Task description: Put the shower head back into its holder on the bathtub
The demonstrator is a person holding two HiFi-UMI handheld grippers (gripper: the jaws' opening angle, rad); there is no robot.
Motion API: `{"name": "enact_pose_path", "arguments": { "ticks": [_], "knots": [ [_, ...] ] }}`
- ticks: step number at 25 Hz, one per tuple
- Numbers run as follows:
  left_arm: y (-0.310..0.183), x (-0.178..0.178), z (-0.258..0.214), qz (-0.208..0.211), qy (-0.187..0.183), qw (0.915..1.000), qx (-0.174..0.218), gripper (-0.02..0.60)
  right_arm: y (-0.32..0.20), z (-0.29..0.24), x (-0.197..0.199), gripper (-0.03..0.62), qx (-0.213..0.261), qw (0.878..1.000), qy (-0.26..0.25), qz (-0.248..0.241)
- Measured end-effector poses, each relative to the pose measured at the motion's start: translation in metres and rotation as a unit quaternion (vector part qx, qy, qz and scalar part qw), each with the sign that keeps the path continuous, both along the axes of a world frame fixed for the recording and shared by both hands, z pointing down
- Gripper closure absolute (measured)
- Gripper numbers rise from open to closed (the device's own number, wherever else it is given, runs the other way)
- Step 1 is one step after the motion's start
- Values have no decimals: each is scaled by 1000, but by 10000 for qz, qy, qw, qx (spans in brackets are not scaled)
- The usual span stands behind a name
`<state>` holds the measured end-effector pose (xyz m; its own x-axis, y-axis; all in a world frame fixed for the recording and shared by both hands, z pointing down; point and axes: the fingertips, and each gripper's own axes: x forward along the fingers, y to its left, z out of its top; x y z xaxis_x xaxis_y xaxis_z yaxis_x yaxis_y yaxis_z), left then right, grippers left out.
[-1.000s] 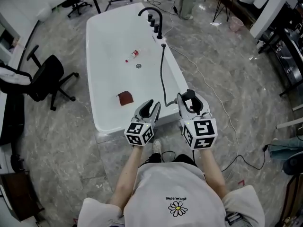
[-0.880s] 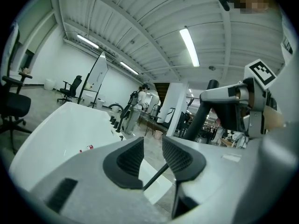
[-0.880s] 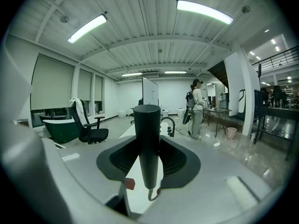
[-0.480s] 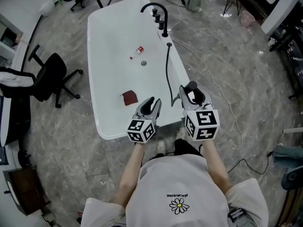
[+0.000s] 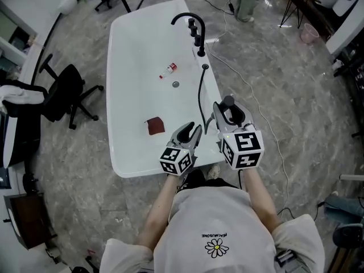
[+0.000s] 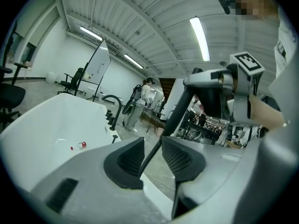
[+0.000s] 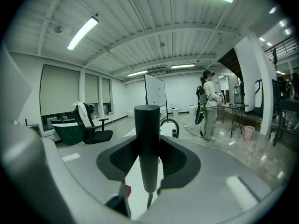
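While it stands upright between the jaws of the right gripper (image 7: 148, 146), the shower head (image 7: 146, 120), a black cylinder, is clamped on both sides by the ribbed pads, flat top uppermost; its lower end drops out of sight behind the gripper body. In the head view it sits off the near right corner of the bathtub (image 5: 133, 50), well apart from the black faucet (image 5: 190, 24) at the far end, and mostly covered by the gripper. Hose (image 5: 199, 98): black, running from a small black fitting (image 5: 205, 67) on the right rim back toward the grippers. Left gripper (image 6: 152, 143): jaws part-way apart, the hose passing through the gap; whether a pad touches it cannot be told. Marker cubes: right (image 5: 242, 148), left (image 5: 175, 160), both facing the head camera. Tub contents: small bottle with a red end (image 5: 169, 69), drain (image 5: 176, 85), dark red square (image 5: 154, 126). Surroundings: black office chair (image 5: 62, 92) on the marbled floor to the left; a standing person (image 7: 206, 104) far off in the right gripper view.
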<state>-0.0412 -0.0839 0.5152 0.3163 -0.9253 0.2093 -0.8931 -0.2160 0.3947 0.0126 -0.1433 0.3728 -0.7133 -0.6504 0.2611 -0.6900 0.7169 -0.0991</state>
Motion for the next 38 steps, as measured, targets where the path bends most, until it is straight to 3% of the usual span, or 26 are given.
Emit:
{"name": "enact_pose_path", "arguments": {
  "ticks": [3,6,11,22,27,38],
  "knots": [
    [-16,11,26,204,-187,9993,-263,459,-14,-13,-6,453,55,9999,-125,5],
    [-42,9,60,388,-356,9969,-593,407,-27,-30,-16,453,192,9995,-222,80],
    [-73,7,111,818,-716,9867,-1209,396,-35,-53,-28,453,310,9990,-265,200],
    [-99,-4,184,1252,-683,9702,-1959,396,-59,-70,-31,453,338,9972,-240,616],
    [-87,-1,213,1590,-1053,9523,-2382,500,-56,-73,-31,453,242,9969,-392,637],
    [-89,4,234,1591,-1178,9450,-2603,476,-43,-98,-20,453,321,9957,-595,629]
  ]
}}
